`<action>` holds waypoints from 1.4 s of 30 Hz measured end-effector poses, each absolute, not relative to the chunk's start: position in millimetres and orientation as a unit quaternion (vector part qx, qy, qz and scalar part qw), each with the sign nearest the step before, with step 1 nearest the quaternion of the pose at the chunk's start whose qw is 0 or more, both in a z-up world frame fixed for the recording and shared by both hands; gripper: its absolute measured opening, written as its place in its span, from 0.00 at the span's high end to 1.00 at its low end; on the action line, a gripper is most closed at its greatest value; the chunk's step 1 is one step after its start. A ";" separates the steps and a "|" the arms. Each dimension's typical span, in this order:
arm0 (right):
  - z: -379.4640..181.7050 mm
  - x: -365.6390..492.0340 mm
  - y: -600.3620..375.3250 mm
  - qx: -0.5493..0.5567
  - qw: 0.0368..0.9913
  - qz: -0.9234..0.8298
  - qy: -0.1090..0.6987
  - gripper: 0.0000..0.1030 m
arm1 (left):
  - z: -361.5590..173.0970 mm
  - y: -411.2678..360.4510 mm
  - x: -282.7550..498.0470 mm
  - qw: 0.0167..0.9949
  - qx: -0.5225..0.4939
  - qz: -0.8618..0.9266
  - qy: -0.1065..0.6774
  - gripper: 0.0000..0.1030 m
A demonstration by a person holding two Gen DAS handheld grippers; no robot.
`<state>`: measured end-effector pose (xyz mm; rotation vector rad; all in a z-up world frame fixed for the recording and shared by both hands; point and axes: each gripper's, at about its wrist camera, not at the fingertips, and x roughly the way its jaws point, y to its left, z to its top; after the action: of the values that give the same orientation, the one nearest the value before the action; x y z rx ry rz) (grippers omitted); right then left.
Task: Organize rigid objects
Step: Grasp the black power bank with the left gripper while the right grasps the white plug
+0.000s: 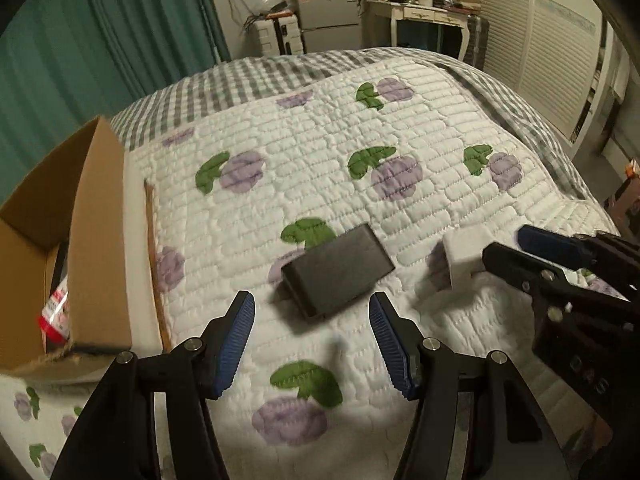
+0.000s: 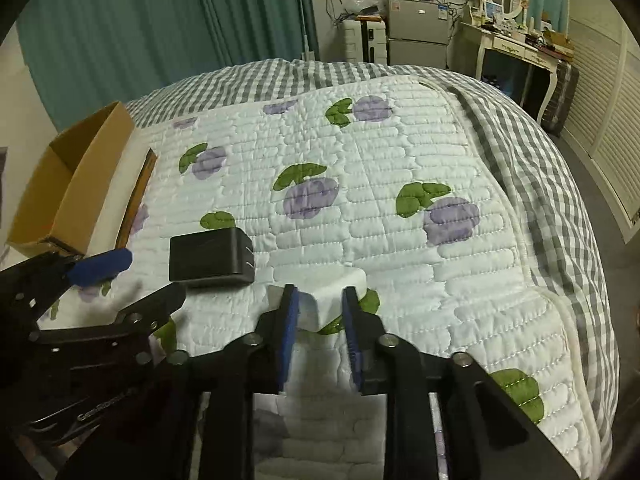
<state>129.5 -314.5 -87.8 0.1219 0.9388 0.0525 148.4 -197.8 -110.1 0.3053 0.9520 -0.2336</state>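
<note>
- Bed point(image 1: 400, 208) fills the mid of both views, under a white quilt w/ purple flowers and green leaves; grey check sheet along the far and right edges
- Curtain point(image 1: 100, 40), teal, upper left of both views
- Box point(image 1: 100, 240), brown cardboard, open top, far left of left view on the bed edge; a red-and-white packet point(image 1: 54, 316) shows inside at its lower left. In right view the box point(image 2: 76, 184) sits mid left
- Fridge point(image 2: 416, 32), grey, top centre of right view; white desk point(image 2: 516, 52) w/ oval mirror to its right
- Black block point(image 1: 338, 270) lies flat on the quilt, centre of left view, just past the left gripper tips, not touching them
- White block point(image 2: 334, 298) on the quilt, lower centre of right view, right of the black block and apart from it
- Left gripper point(image 1: 312, 344), bottom centre of left view, fingers spread wide, holding nothing
- Right gripper point(image 2: 320, 320), bottom centre of right view, blue pads either side of the white block; can't tell if they press it or just bracket it
</note>
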 end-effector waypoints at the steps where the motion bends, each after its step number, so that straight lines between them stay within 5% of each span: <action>1: -88.3 127.7 -318.3 0.065 0.890 0.018 0.450 0.59 | -111.1 -201.2 150.7 0.872 0.156 -0.111 0.450 0.39; 19: -103.2 128.8 -341.6 0.114 0.878 -0.028 0.465 0.58 | -151.5 -239.7 165.5 0.807 0.362 -0.239 0.400 0.38; 26: -102.2 124.3 -334.8 0.099 0.879 -0.049 0.464 0.58 | -142.5 -218.8 155.1 0.845 0.293 -0.216 0.392 0.51; 30: -96.6 124.5 -329.0 0.111 0.881 -0.055 0.456 0.40 | -131.7 -199.0 156.2 0.863 0.219 -0.189 0.414 0.57; 42: -128.7 156.0 -284.0 0.025 0.855 -0.079 0.511 0.40 | -114.2 -157.2 142.2 0.874 0.110 -0.157 0.446 0.61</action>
<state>156.0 -284.0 -128.7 0.0520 1.0752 -0.1665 142.2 -157.2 -114.2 0.2304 0.9313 -0.3270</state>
